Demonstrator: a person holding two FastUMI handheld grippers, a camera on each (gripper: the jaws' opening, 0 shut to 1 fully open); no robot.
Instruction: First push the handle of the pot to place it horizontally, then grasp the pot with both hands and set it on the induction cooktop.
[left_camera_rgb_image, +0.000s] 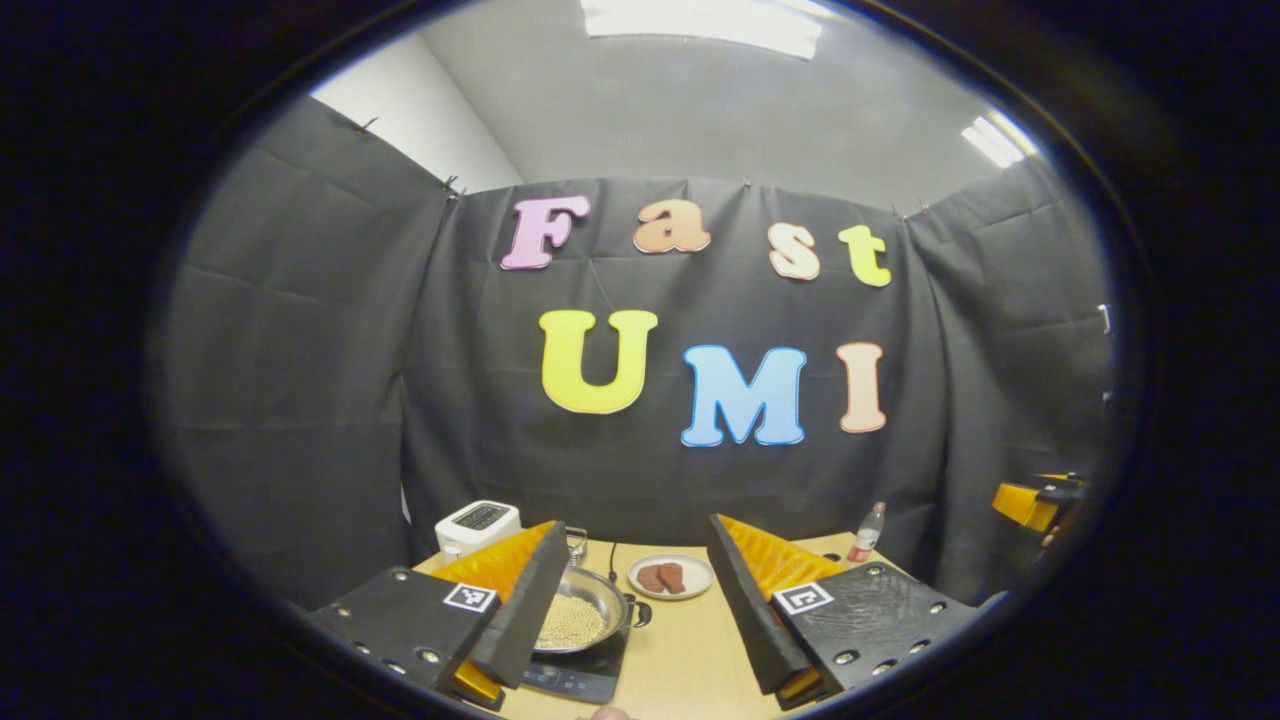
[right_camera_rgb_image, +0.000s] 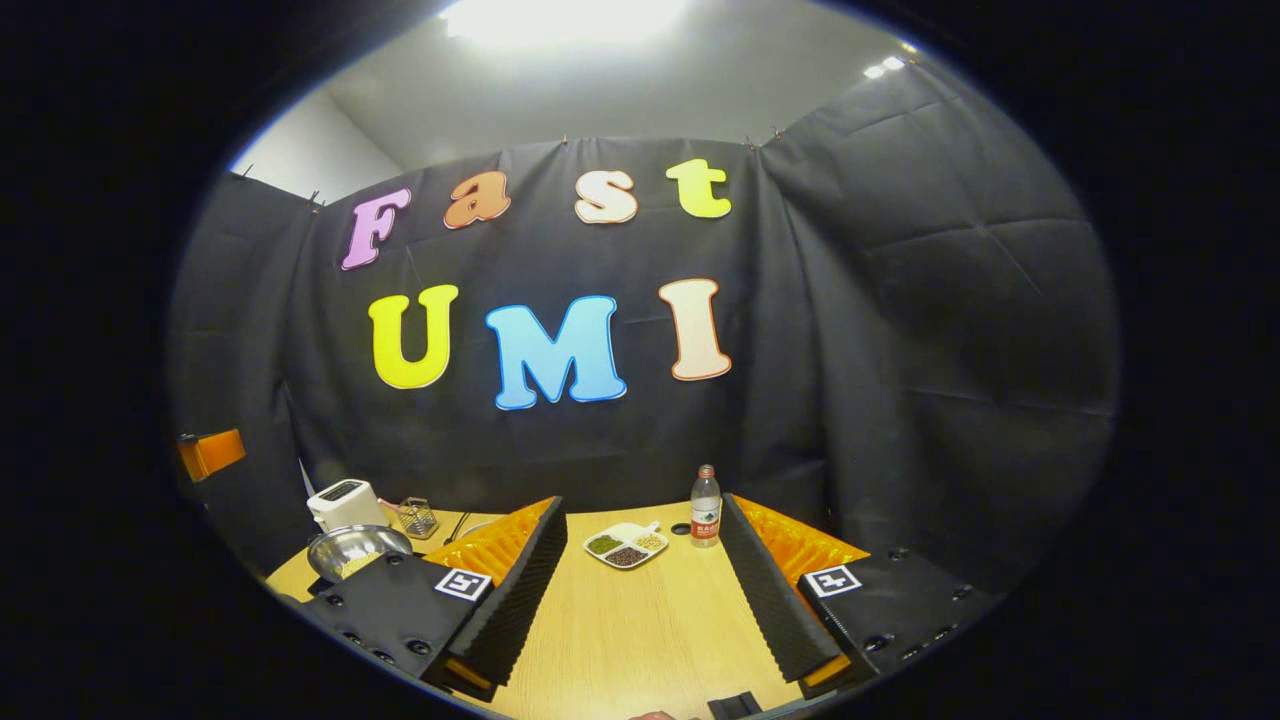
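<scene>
While it sits on the black induction cooktop (left_camera_rgb_image: 575, 678) at the near left of the pale wooden table (left_camera_rgb_image: 690, 650), the shiny steel pot (left_camera_rgb_image: 585, 612) holds a layer of small pale grains, and one dark side handle (left_camera_rgb_image: 640, 612) pokes out to its right. In the left gripper view the left gripper (left_camera_rgb_image: 630, 610) hangs above the table with its jaws spread wide and nothing between them; its left finger covers part of the pot's rim. Just behind the pot stands a white toaster (left_camera_rgb_image: 478, 524), and to its right a white plate of brown meat pieces (left_camera_rgb_image: 670, 577). In the right gripper view the right gripper (right_camera_rgb_image: 645, 600) is likewise wide apart and empty over bare tabletop, well apart from the pot (right_camera_rgb_image: 358, 549). Ahead of it lie a white divided dish of beans (right_camera_rgb_image: 626, 545) and a clear plastic bottle (right_camera_rgb_image: 705, 507); a small wire basket (right_camera_rgb_image: 417, 517) stands beside the toaster (right_camera_rgb_image: 345, 503).
</scene>
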